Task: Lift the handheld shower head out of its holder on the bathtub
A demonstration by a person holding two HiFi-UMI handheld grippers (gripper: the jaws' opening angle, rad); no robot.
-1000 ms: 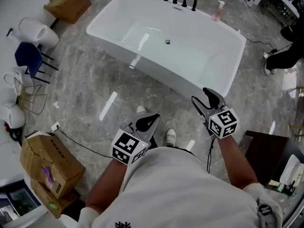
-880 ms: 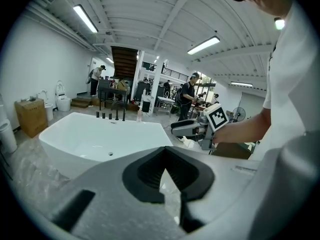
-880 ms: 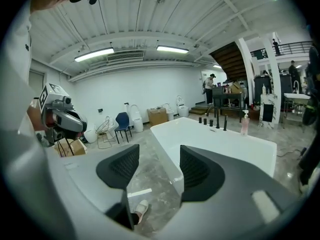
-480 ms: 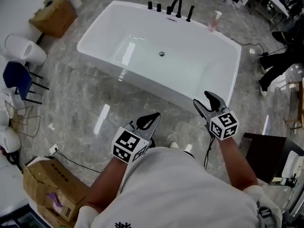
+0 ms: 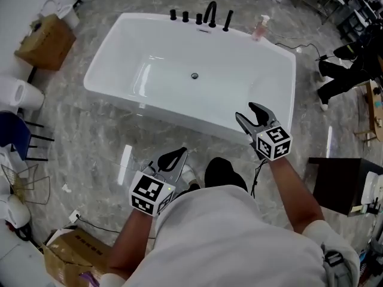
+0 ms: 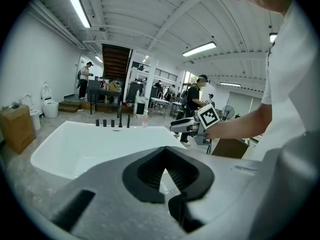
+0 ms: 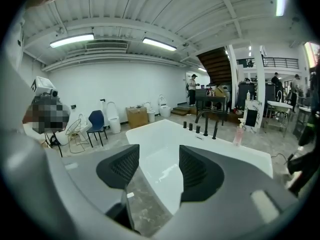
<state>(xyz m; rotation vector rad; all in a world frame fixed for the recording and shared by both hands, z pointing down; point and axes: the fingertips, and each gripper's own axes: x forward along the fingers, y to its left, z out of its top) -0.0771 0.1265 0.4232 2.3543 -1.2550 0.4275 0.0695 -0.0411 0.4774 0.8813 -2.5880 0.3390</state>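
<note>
Nearest, the left tongs (image 5: 179, 153) hang short of the bathtub (image 5: 155, 113), tips together on nothing. The right tongs (image 5: 245, 112) gape empty above the tub's near rim. The whole basin lies between them and the shower head (image 5: 227, 20), upright in its holder on the far rim, just right of the spout (image 5: 209, 12). A pink bottle (image 5: 259, 27) stands further right.

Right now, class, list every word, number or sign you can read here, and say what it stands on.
No text can be read.
Cardboard box: dark print, too blurred to read.
Pink bottle: label too small to read.
Marker cubes: square patterns only, no letters.
</note>
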